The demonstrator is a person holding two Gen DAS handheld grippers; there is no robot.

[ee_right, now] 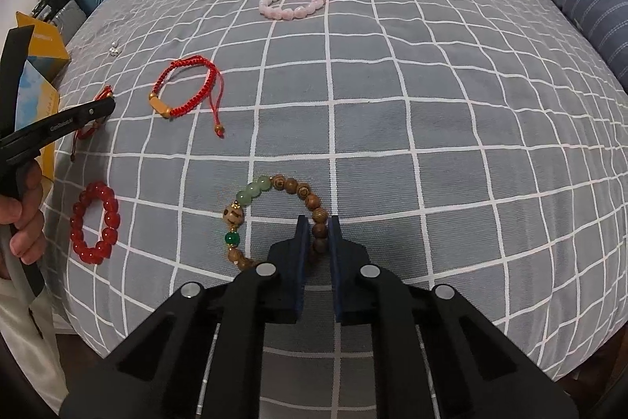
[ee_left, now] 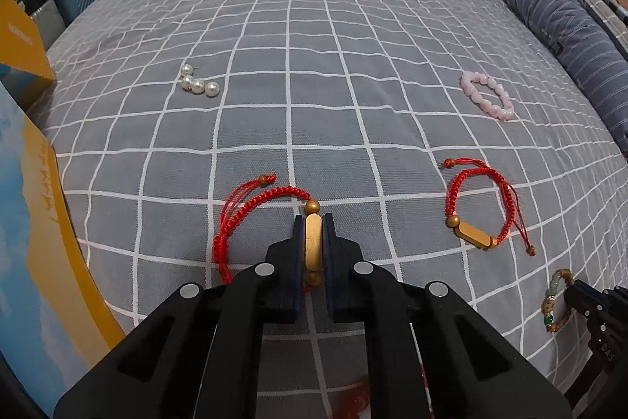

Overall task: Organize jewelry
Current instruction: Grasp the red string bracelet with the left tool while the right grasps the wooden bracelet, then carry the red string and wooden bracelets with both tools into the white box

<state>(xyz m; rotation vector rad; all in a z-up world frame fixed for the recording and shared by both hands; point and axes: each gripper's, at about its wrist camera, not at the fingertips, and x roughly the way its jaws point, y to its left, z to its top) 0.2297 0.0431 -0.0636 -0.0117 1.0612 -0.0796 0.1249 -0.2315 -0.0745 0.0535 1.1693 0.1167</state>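
On the gray checked bed (ee_left: 314, 65), the left gripper (ee_left: 314, 222) pinches the gold bar of a red string bracelet (ee_left: 251, 199). A second red bracelet (ee_left: 477, 201) lies loose to its right. Farther right, the right gripper (ee_right: 318, 222) squeezes the wooden bead bracelet (ee_right: 271, 211).

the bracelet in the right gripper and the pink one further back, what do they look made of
Bracelet in the right gripper: mostly matte brown beads with grain lines, likely wood, plus glossy translucent green beads, jade or glass. Pink bracelet: pale, cloudy, polished beads, maybe rose quartz or glass.
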